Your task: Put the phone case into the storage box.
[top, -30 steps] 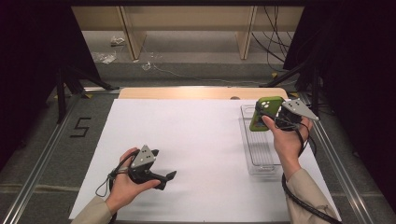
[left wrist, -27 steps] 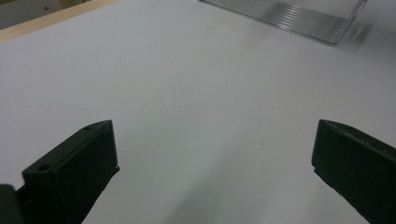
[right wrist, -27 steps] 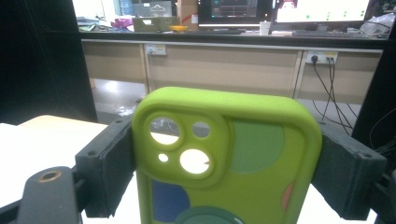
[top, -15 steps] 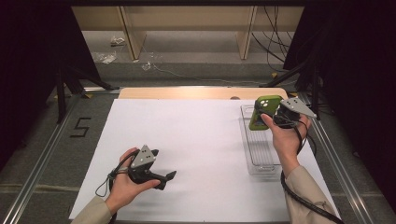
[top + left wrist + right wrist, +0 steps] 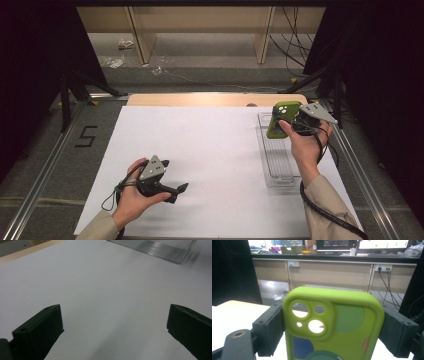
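Slippage is the main risk: the right gripper (image 5: 286, 121) pinches a green phone case (image 5: 280, 119) by its side edges alone, and the soft rubber could flex and pop out if the hand tilts or jolts. It hangs above the far end of the clear tray (image 5: 274, 159), apparently not touching it. Its long axis stands roughly upright, camera cutout on top. The left gripper (image 5: 172, 191), jaws spread and empty, rests near the table's (image 5: 210, 150) front edge.
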{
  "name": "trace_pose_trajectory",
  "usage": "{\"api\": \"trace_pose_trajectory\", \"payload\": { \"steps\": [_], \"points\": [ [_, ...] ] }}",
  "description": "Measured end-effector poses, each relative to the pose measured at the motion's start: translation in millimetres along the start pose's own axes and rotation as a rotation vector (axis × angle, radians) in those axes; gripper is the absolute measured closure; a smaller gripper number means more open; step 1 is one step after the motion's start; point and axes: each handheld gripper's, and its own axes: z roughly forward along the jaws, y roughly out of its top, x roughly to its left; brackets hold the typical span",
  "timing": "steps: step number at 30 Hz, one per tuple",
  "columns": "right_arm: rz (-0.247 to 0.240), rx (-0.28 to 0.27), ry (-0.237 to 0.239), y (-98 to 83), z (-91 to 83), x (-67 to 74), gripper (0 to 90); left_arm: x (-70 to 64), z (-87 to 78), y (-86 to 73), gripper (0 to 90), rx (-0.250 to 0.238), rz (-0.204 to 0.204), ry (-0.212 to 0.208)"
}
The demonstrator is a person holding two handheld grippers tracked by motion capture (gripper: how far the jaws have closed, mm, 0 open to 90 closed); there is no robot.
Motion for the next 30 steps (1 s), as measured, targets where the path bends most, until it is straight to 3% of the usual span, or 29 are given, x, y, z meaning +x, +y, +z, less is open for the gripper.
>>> {"api": "trace_pose_trajectory", "payload": {
  "steps": [30],
  "points": [
    [0.003, 0.011, -0.008, 2.8, 6.8, -3.5, 17.2, 17.0, -6.8, -3.9, 0.0, -0.003, -0.014, 0.047]
  ]
}}
